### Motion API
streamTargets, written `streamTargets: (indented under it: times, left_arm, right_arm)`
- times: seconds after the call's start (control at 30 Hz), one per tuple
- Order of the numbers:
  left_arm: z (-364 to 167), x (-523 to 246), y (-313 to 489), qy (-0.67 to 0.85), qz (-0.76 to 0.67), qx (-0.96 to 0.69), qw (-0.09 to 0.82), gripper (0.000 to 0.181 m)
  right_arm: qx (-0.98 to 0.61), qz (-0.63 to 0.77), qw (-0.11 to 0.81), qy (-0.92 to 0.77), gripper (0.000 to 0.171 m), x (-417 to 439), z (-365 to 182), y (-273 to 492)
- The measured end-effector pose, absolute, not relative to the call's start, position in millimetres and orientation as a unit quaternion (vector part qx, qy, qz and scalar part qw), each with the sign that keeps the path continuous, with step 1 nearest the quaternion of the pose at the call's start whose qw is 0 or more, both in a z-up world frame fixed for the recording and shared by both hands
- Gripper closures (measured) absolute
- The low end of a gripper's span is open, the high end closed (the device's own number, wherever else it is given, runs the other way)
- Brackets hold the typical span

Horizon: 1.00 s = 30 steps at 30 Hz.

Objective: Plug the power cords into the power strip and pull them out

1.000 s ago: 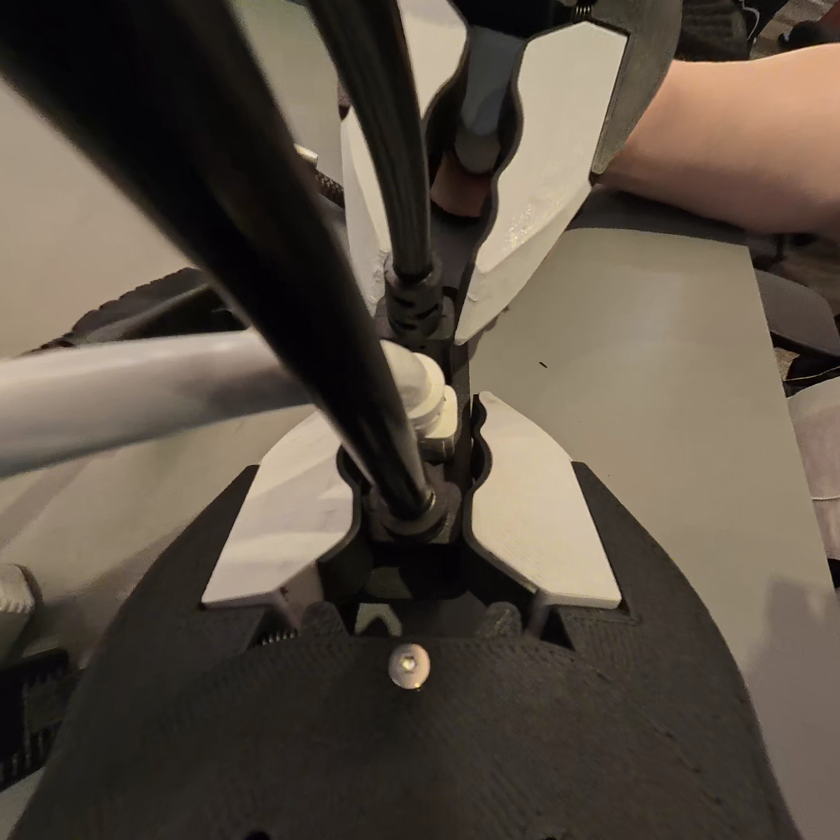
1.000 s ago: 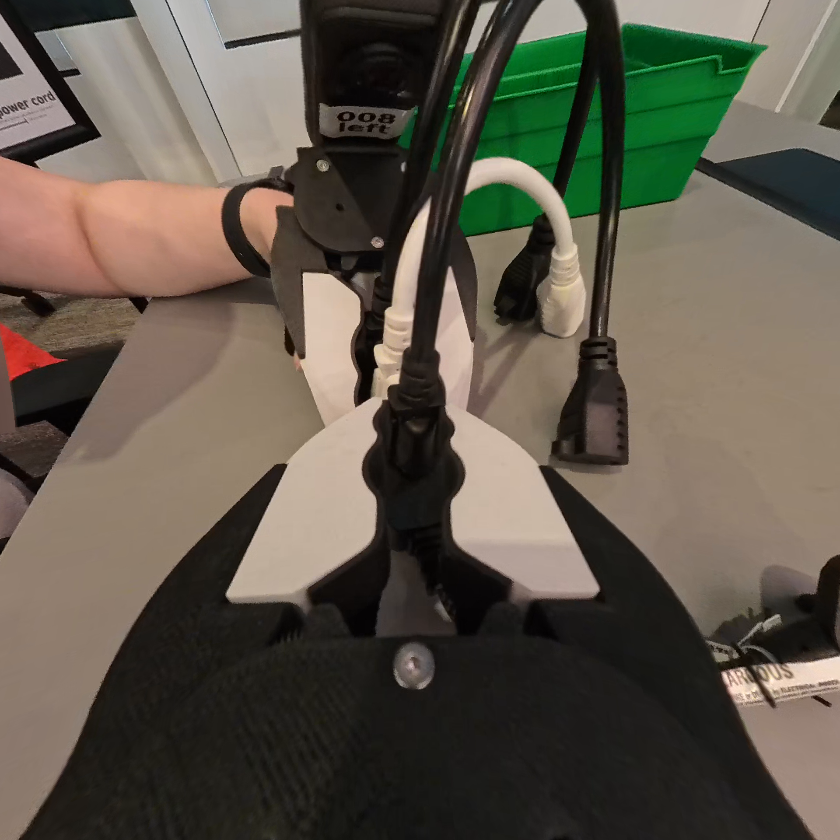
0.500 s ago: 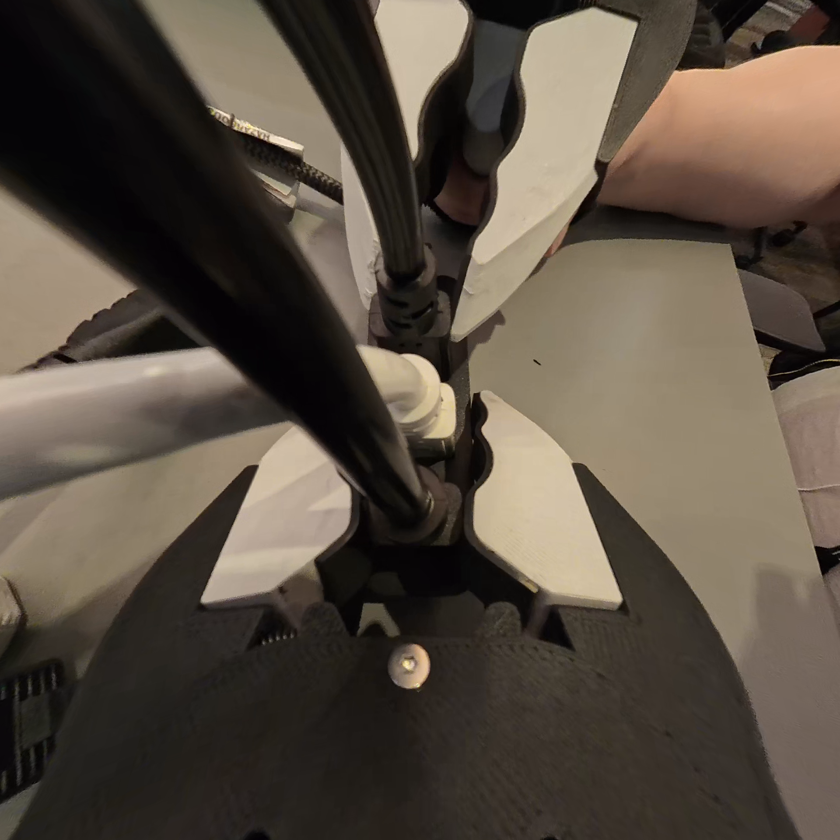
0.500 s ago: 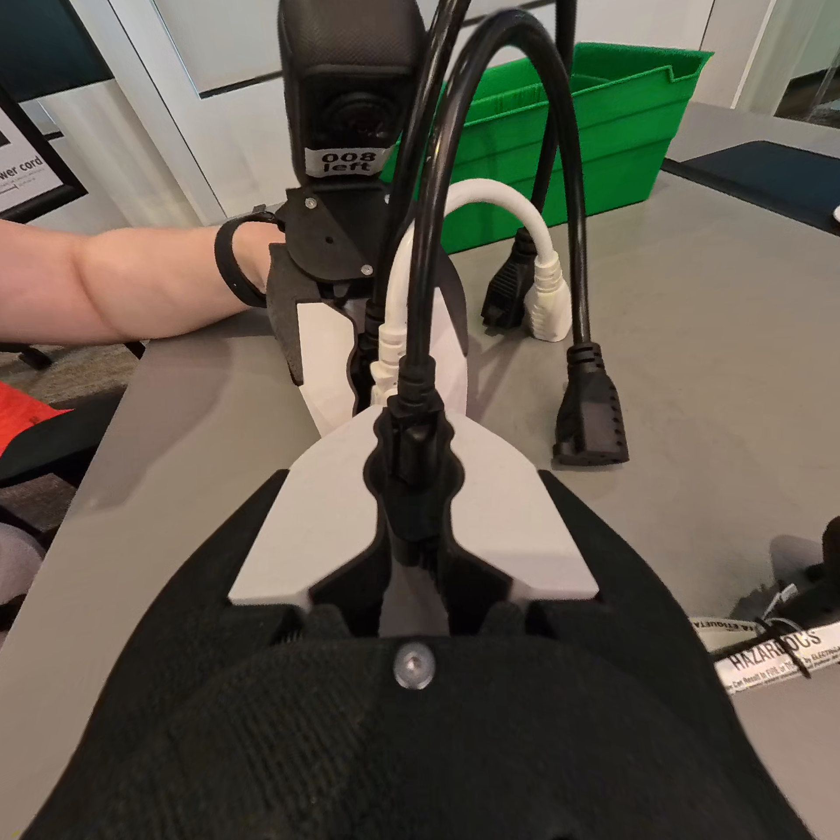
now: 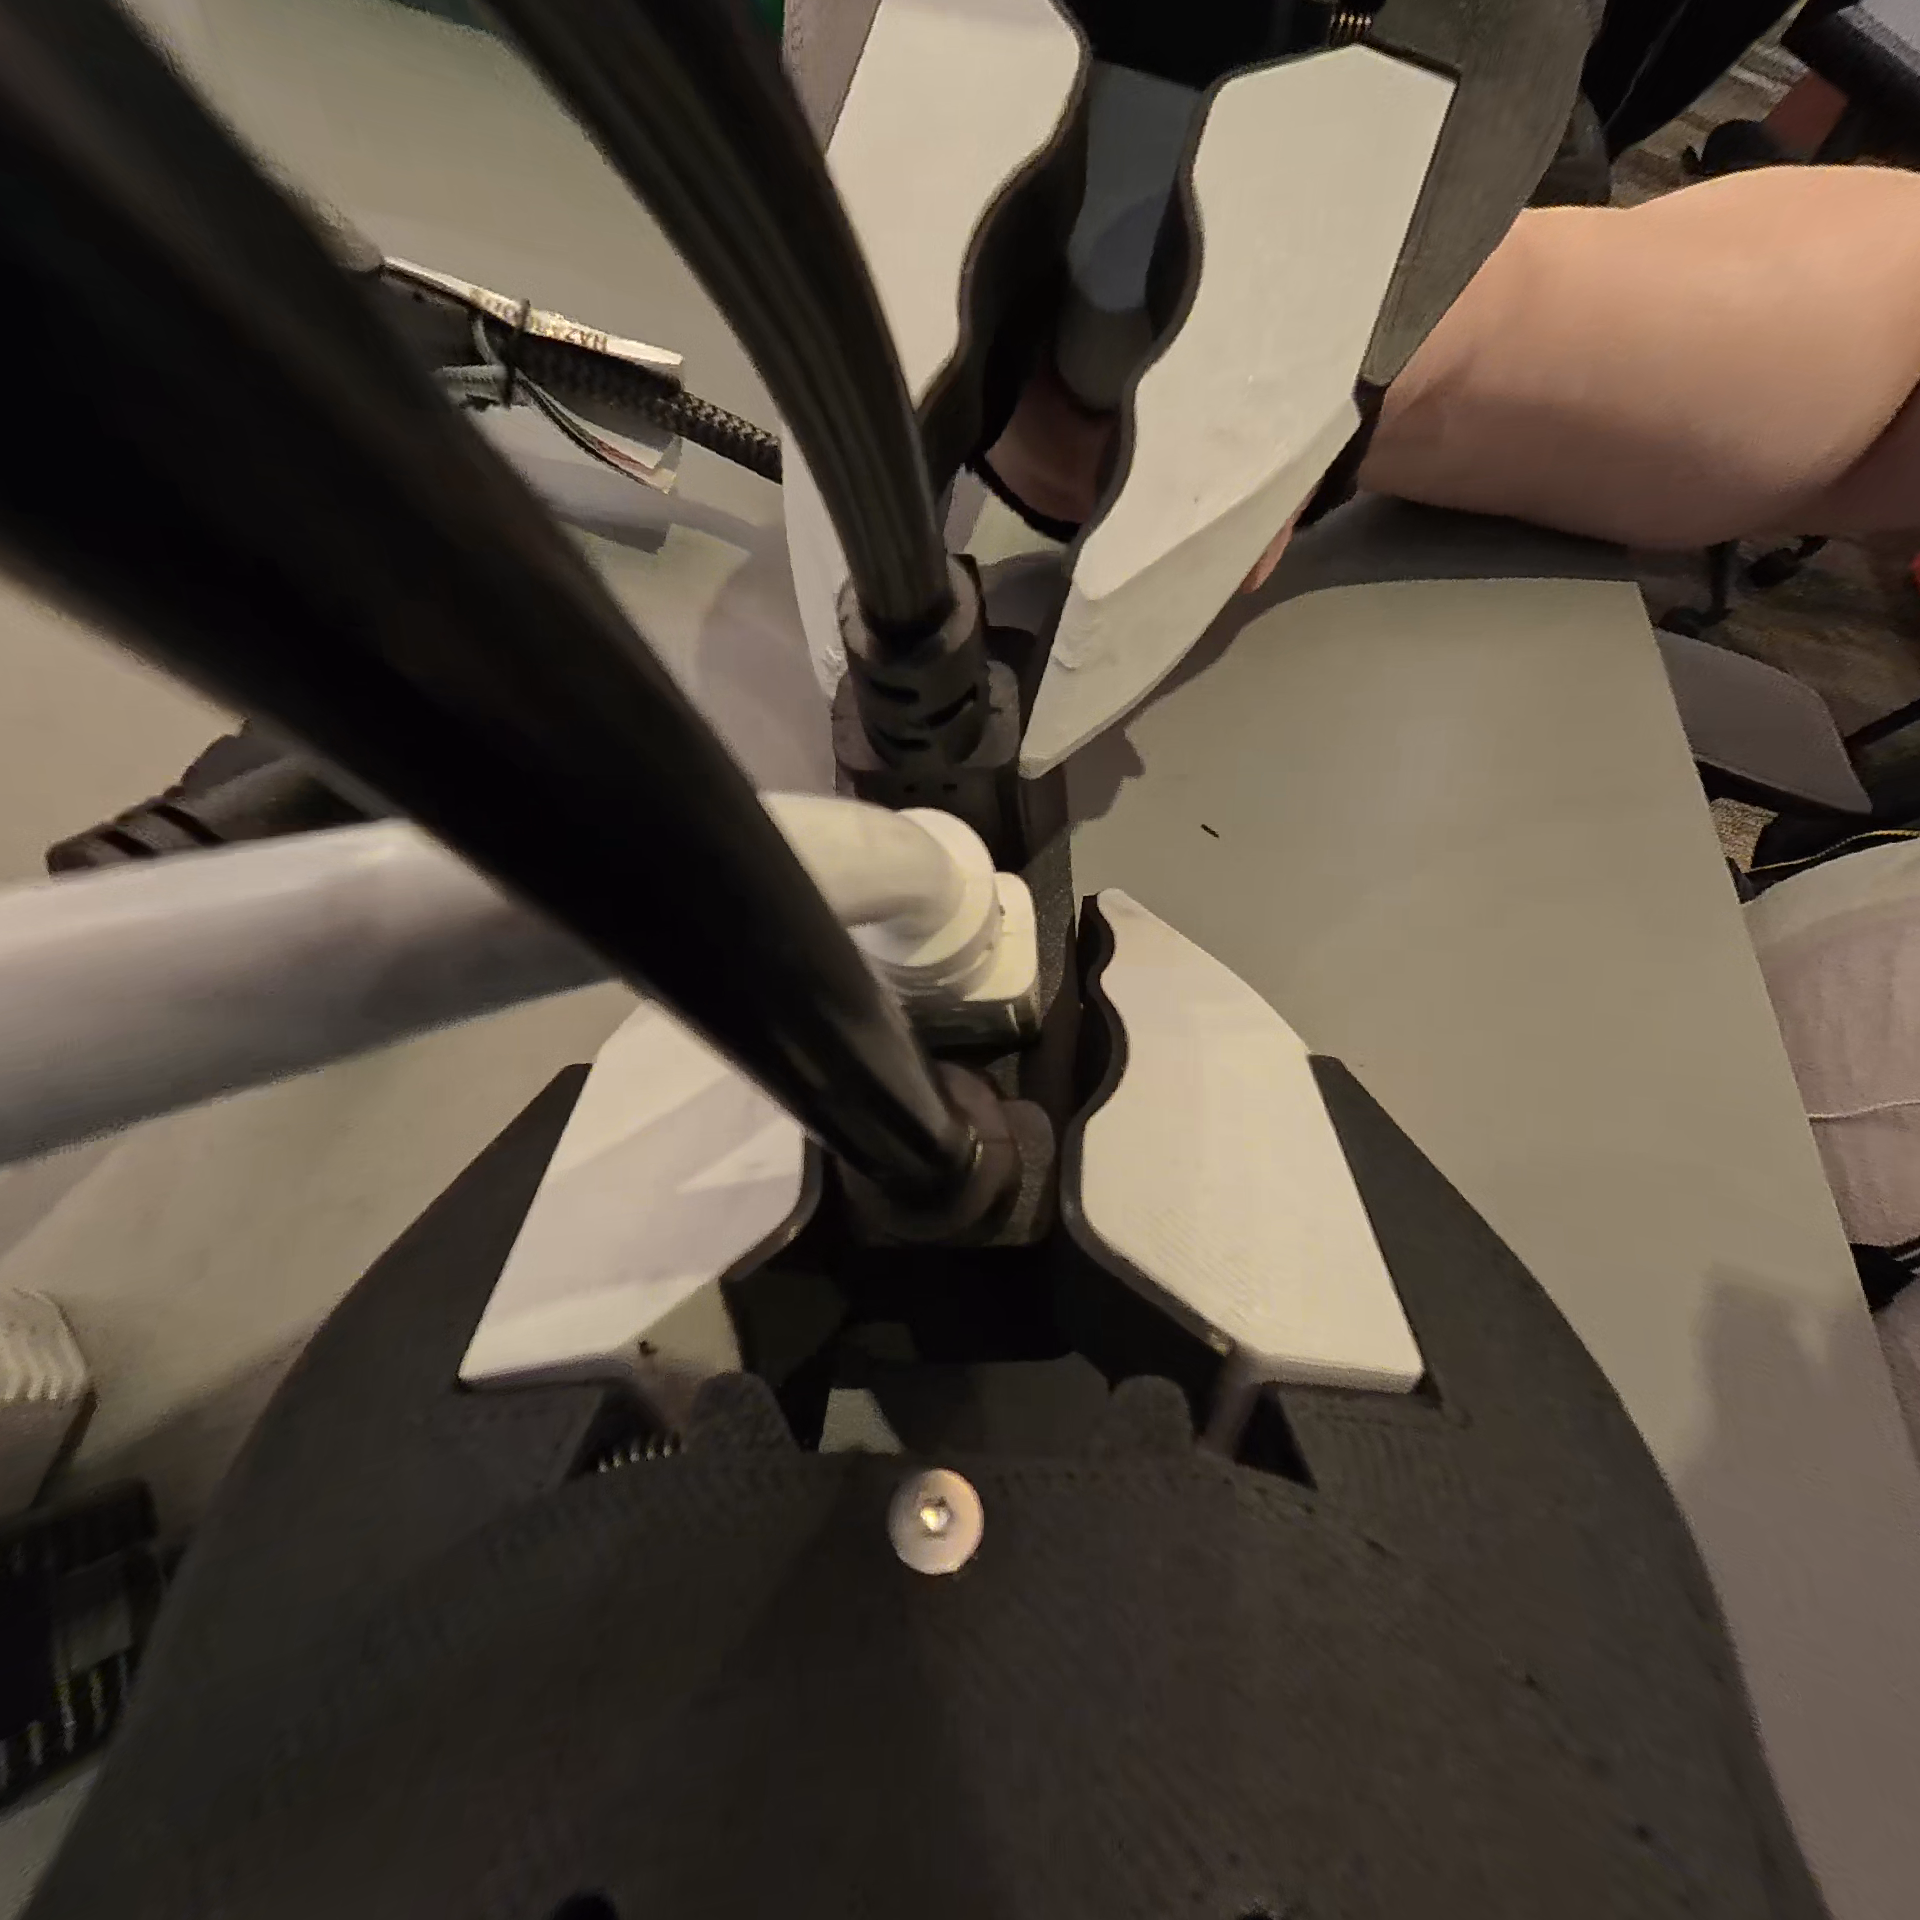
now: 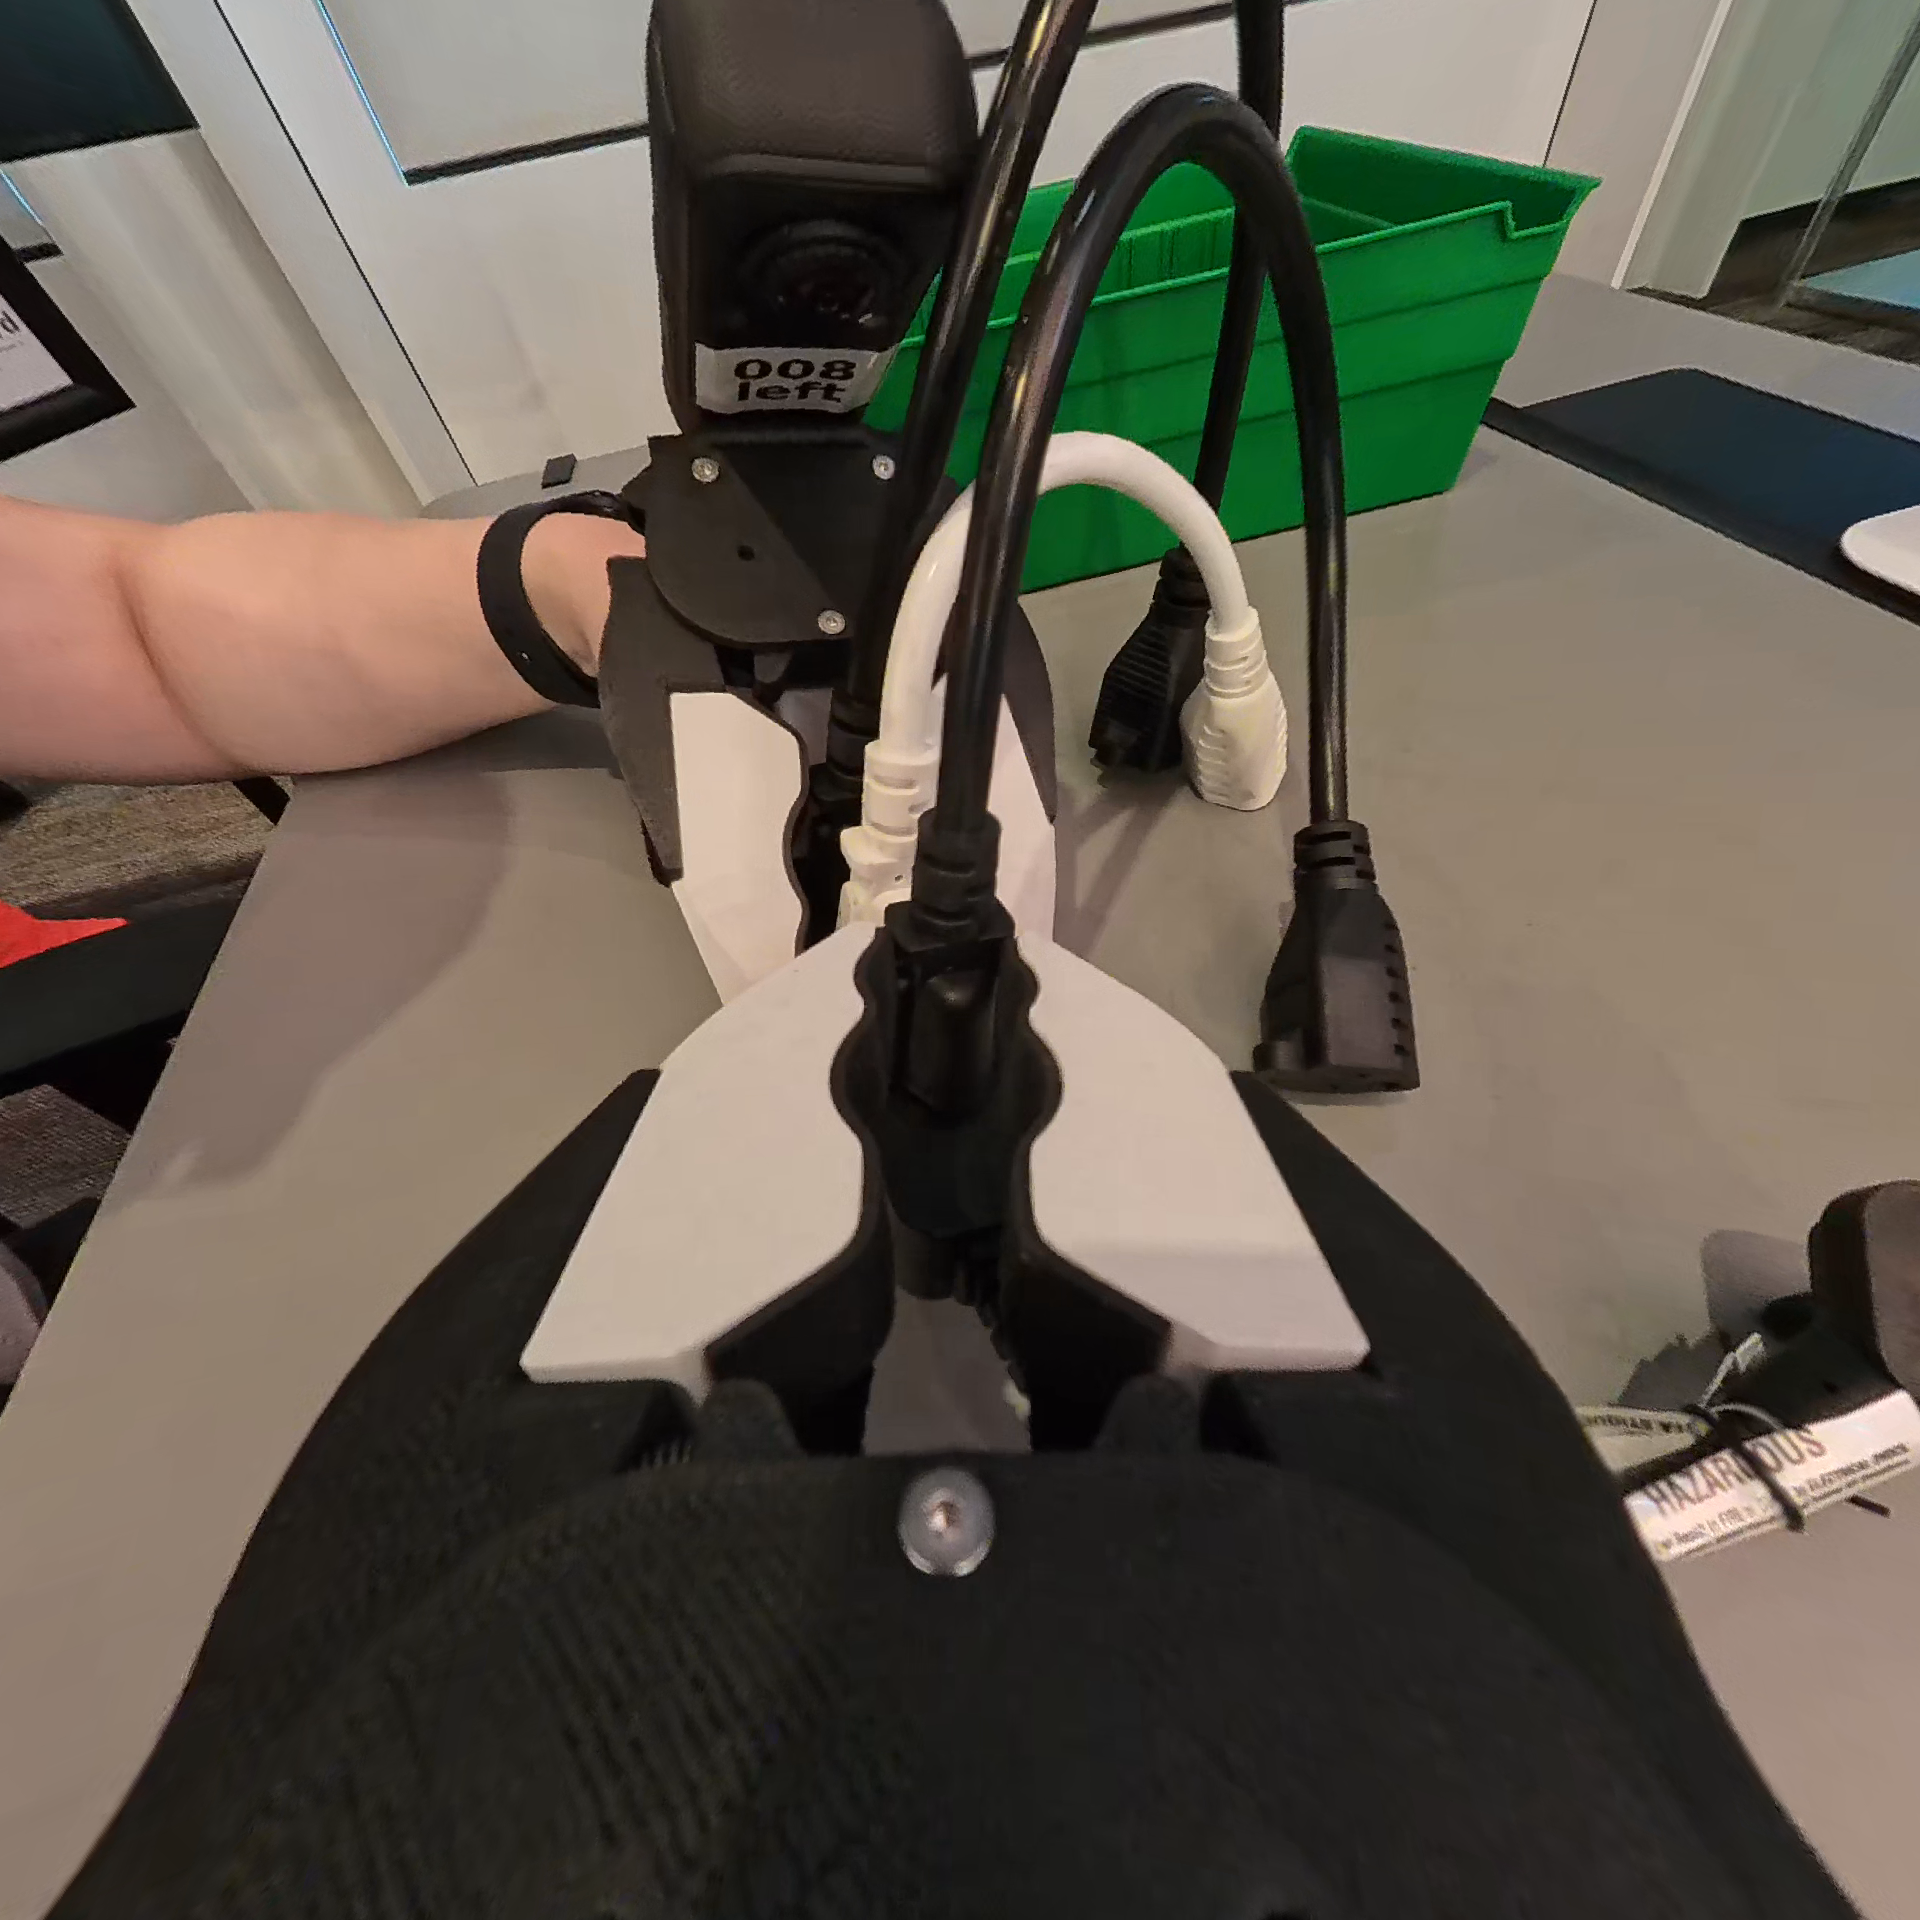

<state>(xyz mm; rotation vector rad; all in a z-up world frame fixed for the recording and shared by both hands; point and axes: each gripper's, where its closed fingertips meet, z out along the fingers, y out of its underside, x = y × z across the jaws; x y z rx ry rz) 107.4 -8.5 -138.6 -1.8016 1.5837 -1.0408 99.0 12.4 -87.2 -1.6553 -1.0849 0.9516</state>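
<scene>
The right gripper [image 6: 940, 1049] has its white fingers [image 6: 748, 1174] closed on a ribbed black plug [image 6: 951, 997] on the power strip [image 5: 1044, 873], beside a white plug [image 6: 883, 831]. Only the right wrist view shows the green ridged bin [image 6: 1351, 343] at the counter's [image 6: 1558, 779] far edge and loose cord ends. The left gripper [image 5: 940, 1091] clamps the strip's end, around another black plug [image 5: 935, 1153].

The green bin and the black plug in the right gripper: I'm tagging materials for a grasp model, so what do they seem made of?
The green bin looks like hard moulded plastic, semi-gloss, with crisp ribs and a stepped rim. The black plug looks like moulded rubbery plastic, matte, with a ribbed strain relief; its cable shines more. The right gripper is shut on it.
</scene>
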Motion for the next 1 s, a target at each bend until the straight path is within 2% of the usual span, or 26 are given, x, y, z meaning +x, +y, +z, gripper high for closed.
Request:
streamTargets:
  times: [0.23, 0.4, 0.6, 0.73, 1.0]
  left_arm:
    - [-147, 107, 4, 0.544, -0.339, -0.717, 0.274, 0.137]
    - [-145, 112, 13, 0.473, -0.329, -0.761, 0.298, 0.138]
    - [-145, 115, 27, 0.405, -0.298, -0.800, 0.328, 0.138]
    - [-145, 116, 33, 0.379, -0.287, -0.813, 0.337, 0.138]
    - [-146, 115, 34, 0.381, -0.277, -0.813, 0.342, 0.138]
  right_arm:
    - [-0.697, 0.281, 0.502, -0.429, 0.151, 101, -99, 22]
    - [-0.709, 0.190, 0.550, -0.398, 0.153, 106, -95, 31]
    - [-0.766, 0.221, 0.534, -0.281, 0.147, 107, -100, 46]
    - [-0.764, 0.157, 0.560, -0.279, 0.151, 108, -100, 53]
    - [-0.777, 0.181, 0.555, -0.235, 0.149, 109, -101, 53]
